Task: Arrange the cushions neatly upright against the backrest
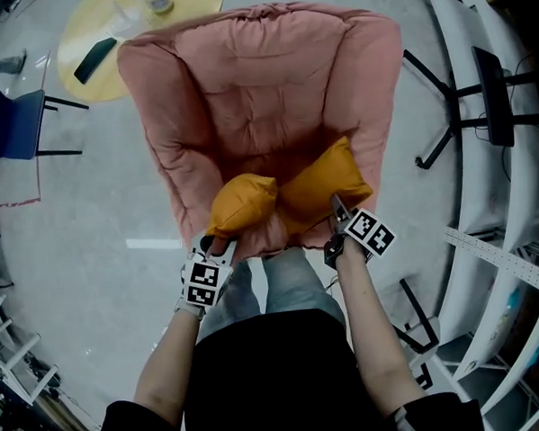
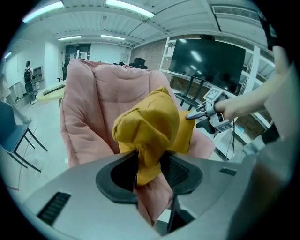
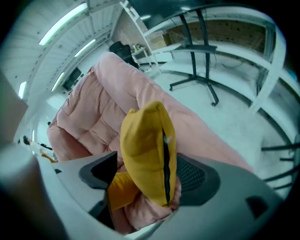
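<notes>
Cushions, two of them in mustard yellow, both sit at the front edge of the pink armchair [image 1: 157,126]: the left cushion [image 1: 242,205] is bunched and slumped towards the front left corner of the seat [image 1: 262,156]. The right cushion [image 1: 326,182] lies aslant beside it, touching it, and reaches towards the front right corner. Neither one leans on the backrest [image 1: 262,66], which is bare and well apart from them, so by my reading nothing of the arranging is done yet. The left gripper [image 1: 219,246] has its fingers [image 2: 180,171] pinching a gathered corner of the left cushion, and the cloth is squeezed narrow between the pads. That looks like a grip fit for carrying the cushion to the back of the chair. The right gripper [image 1: 339,206] has its fingers [image 3: 197,176] spread wide on either side of the right cushion's zipped edge. A gap shows at one pad, so I judge that this cushion is straddled rather than gripped. What is left, as far as I can tell, is the whole of the job. Each cushion must be taken to the rear of the seat, plumped out of its crumpled shape, and stood upright side by side against the backrest.
</notes>
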The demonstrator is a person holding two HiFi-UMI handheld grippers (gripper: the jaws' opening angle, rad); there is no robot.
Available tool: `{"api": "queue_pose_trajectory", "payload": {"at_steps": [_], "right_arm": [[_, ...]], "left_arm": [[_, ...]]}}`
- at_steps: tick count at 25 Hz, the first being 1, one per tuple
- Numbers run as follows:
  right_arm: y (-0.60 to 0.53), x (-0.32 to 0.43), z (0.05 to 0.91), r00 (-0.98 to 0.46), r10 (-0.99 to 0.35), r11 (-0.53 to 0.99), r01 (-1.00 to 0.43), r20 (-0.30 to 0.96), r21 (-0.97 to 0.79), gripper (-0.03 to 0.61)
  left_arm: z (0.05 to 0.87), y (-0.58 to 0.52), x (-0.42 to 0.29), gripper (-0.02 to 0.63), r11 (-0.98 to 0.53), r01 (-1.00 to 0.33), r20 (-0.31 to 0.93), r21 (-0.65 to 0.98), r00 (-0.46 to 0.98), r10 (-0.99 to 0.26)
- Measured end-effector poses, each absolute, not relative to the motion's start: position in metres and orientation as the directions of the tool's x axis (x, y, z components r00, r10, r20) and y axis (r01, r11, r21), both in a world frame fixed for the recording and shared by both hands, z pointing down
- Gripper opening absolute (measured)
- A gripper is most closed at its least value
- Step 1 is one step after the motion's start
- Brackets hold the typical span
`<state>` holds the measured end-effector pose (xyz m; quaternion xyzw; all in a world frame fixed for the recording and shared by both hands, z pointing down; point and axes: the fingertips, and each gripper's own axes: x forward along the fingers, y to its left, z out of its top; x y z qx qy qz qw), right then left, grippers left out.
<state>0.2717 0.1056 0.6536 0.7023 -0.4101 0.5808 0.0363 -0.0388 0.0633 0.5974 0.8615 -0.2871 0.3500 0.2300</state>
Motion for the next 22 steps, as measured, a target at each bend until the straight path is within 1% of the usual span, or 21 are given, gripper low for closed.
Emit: {"api": "queue_pose_trajectory", "payload": {"at_steps": [2, 6, 13, 17, 19, 22], "right_arm": [[0.113, 0.259, 0.667, -0.061, -0.515, -0.684, -0.572, 0.855, -0.452, 0.401], [0.112, 0.252, 0.693, -0.066, -0.516, -0.665, -0.598, 0.854, -0.448, 0.443], [0.089, 0.25, 0.719, -0.058, -0.583, -0.63, -0.597, 0.811, -0.496, 0.445], [0.09, 0.25, 0.71, -0.052, -0.59, -0.636, -0.584, 0.805, -0.504, 0.347], [0.089, 0.251, 0.696, -0.029, -0.607, -0.637, -0.58, 0.794, -0.507, 0.32], [0.081, 0.255, 0.663, 0.019, -0.657, -0.605, -0.611, 0.754, -0.511, 0.305]], "left_arm": [[0.598, 0.076, -0.047, 0.155, -0.734, -0.648, 0.733, 0.203, 0.598, -0.325], [0.6, 0.093, -0.068, 0.155, -0.72, -0.656, 0.73, 0.227, 0.604, -0.32], [0.61, 0.105, -0.106, 0.152, -0.599, -0.738, 0.724, 0.312, 0.593, -0.353], [0.614, 0.106, -0.117, 0.152, -0.578, -0.746, 0.723, 0.33, 0.594, -0.354], [0.616, 0.108, -0.117, 0.152, -0.585, -0.741, 0.722, 0.331, 0.598, -0.348], [0.617, 0.11, -0.119, 0.152, -0.588, -0.737, 0.718, 0.334, 0.603, -0.348]]}}
